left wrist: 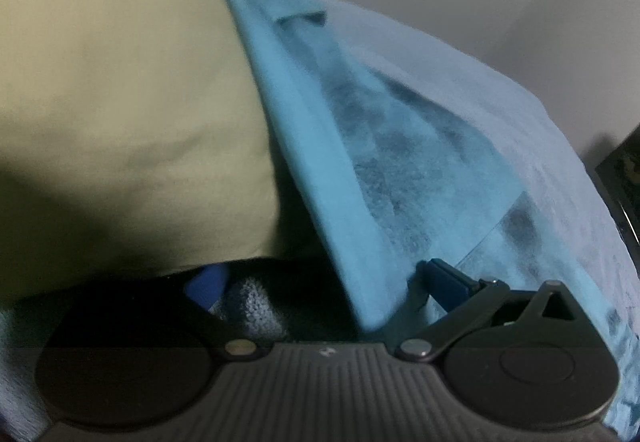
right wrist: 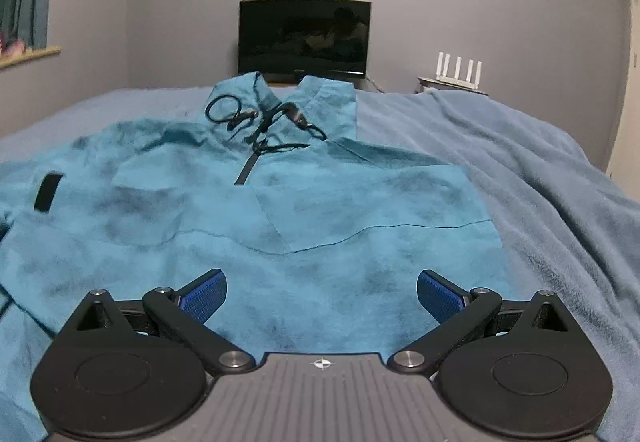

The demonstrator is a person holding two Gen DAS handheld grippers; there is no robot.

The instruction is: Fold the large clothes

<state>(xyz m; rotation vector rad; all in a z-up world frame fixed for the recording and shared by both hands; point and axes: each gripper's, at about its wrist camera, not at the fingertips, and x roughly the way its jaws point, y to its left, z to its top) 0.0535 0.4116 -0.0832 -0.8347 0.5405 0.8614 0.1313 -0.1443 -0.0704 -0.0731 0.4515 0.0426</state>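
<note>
mottled teal hooded jacket spread flat on blue fleece blanket | right gripper fingers wide apart, empty, low over jacket hem | left gripper fingers apart, jacket fold between, grip unclear through blur

My right gripper sits level with its jaws spread wide, both blue ribbed pads showing clear of each other and nothing pinched between them, the black linkage arms splayed out to either side. My left gripper is tilted, and its view is blurred. Its right blue pad shows well out to the side, while only a sliver of the left one is visible, so those jaws look parted too, with cloth hanging across the gap between them.
</note>
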